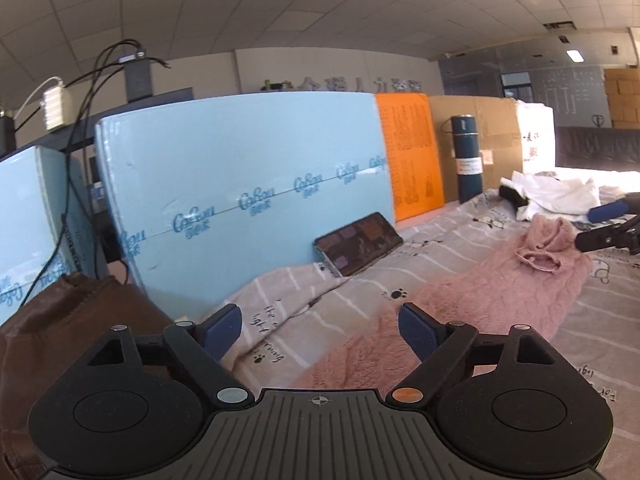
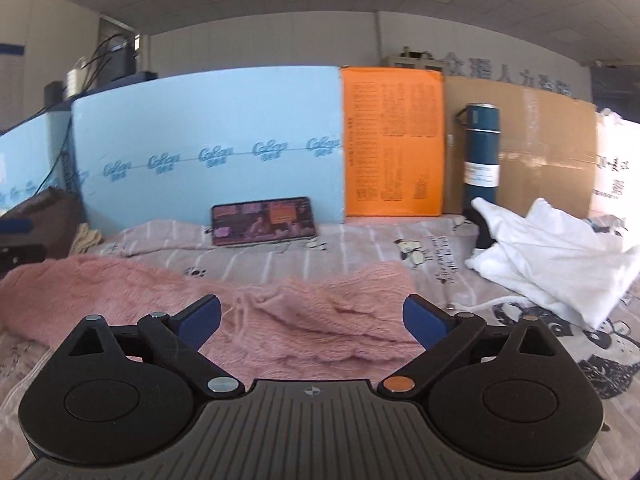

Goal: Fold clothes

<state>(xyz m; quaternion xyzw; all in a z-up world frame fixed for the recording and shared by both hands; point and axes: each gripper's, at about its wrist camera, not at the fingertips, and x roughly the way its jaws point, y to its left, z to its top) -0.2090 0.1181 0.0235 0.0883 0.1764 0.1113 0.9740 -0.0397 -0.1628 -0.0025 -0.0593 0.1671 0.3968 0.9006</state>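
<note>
A fuzzy pink sweater (image 1: 460,292) lies spread along the patterned sheet (image 1: 440,248). It also shows in the right wrist view (image 2: 200,292), with its collar end bunched up. My left gripper (image 1: 320,330) is open and empty, just above one end of the sweater. My right gripper (image 2: 312,318) is open and empty, hovering over the sweater's collar end; it also shows at the right edge of the left wrist view (image 1: 608,232). A crumpled white garment (image 2: 552,252) lies to the right on the sheet (image 2: 360,248).
A phone (image 2: 262,220) leans against the blue foam board (image 2: 208,152) at the back. An orange board (image 2: 394,144), a dark blue flask (image 2: 480,156) and cardboard (image 2: 544,152) stand behind the sheet. A brown cloth (image 1: 72,320) lies at the left.
</note>
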